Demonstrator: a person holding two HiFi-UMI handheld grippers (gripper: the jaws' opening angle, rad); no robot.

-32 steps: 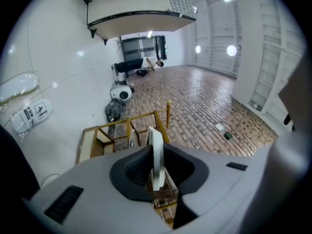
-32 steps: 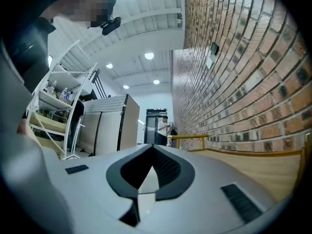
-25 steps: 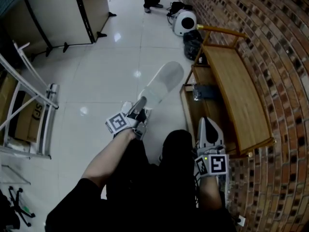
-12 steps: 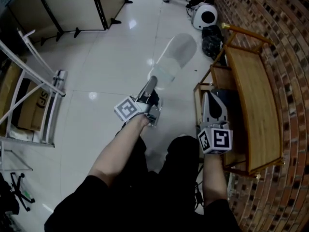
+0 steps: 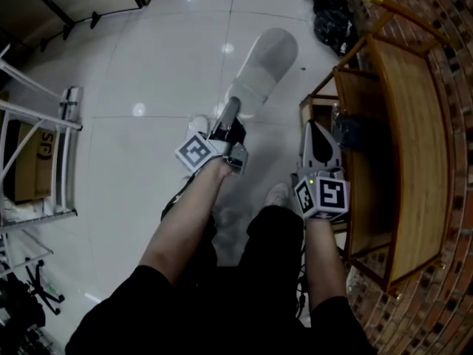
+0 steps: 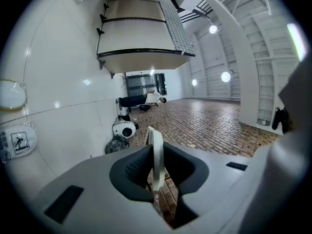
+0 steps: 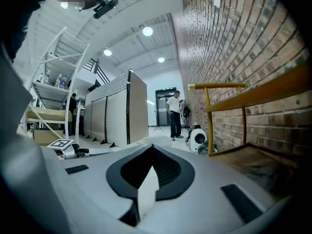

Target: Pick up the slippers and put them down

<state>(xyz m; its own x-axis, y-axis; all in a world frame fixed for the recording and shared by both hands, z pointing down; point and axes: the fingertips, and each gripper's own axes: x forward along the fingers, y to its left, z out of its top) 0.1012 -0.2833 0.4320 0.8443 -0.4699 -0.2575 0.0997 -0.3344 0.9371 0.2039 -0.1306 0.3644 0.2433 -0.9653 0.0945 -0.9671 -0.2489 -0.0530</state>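
Tiled floor, rack at right. Left gripper clamps one slipper, right gripper another slipper; both seemingly await setting down.

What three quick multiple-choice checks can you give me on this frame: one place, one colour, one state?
1. Where does the wooden rack stand?
A) along the brick wall
B) alone in the middle of the tiled floor
C) under a white metal shelf

2. What colour is the slipper in the left gripper?
A) red
B) pale grey-white
C) black

3. How do the left gripper's jaws stand?
A) wide apart and empty
B) shut on the slipper
C) shut on nothing

Key:
1 A: in the head view the rack runs right beside the bricks.
2 B: the slipper looks pale, close to the tone of the floor below it.
3 B: in the left gripper view the jaws press on the slipper's thin edge.
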